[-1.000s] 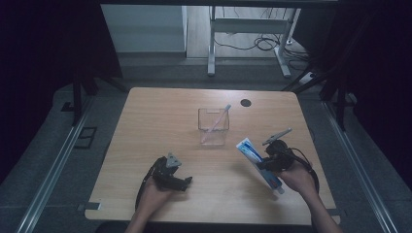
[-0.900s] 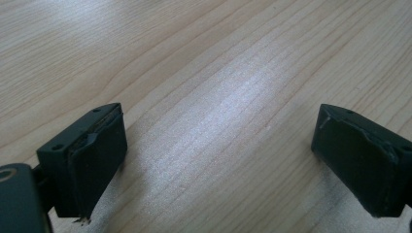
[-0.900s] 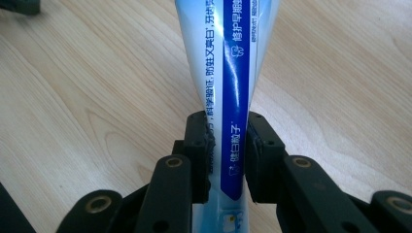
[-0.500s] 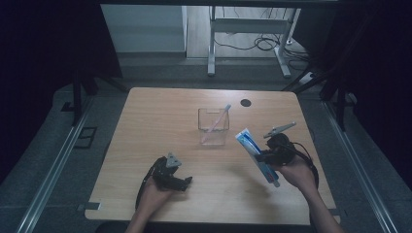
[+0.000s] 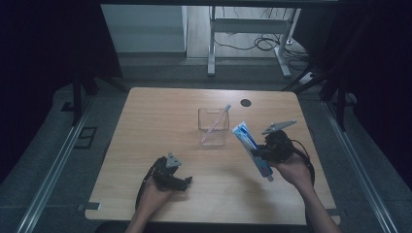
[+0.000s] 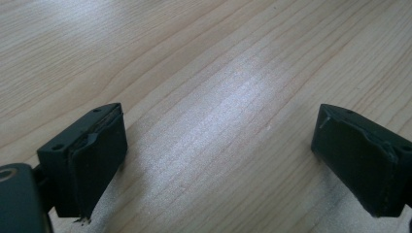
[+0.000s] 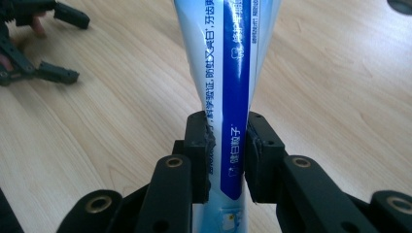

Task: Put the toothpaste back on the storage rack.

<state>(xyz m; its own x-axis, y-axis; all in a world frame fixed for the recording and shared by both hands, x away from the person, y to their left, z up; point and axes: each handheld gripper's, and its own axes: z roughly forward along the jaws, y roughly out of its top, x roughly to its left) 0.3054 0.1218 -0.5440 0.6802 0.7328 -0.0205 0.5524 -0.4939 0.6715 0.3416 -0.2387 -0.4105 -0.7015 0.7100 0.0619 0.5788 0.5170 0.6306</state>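
right claw (image 7: 226,160): closed on the toothpaste tube (image 7: 228,73), pads squeezing it from both sides partway up from the cap end; tube body pinched narrow at the grip
right claw, high view (image 5: 266,151): on the right side of the tabletop (image 5: 145,126), carried in the person's right hand (image 5: 291,170), grey plate on top
toothpaste tube, high view (image 5: 251,148): white and blue, tilted, off the wood; flat crimped end up and toward the container, cap end down toward the front edge
tube print: blue band with white characters along its length, small logo near the cap end, seen in the right gripper view
left claw (image 6: 218,160): open wide, nothing between the pads, bare wood grain below them
left claw, high view (image 5: 183,182): low at the tabletop's front left, in the person's left hand (image 5: 158,187), pointing right
left vs right: well apart; left claw also appears at the top left corner of the right gripper view (image 7: 48,43)
clear container (image 5: 213,127): square, see-through, standing mid-tabletop, just beside the tube's upper end, not touching
pink stick (image 5: 216,122): thin, leaning inside the container, top end poking out over the back right corner; toothbrush or straw, can't tell
dark round spot (image 5: 246,102): in the tabletop behind the container, near the far edge
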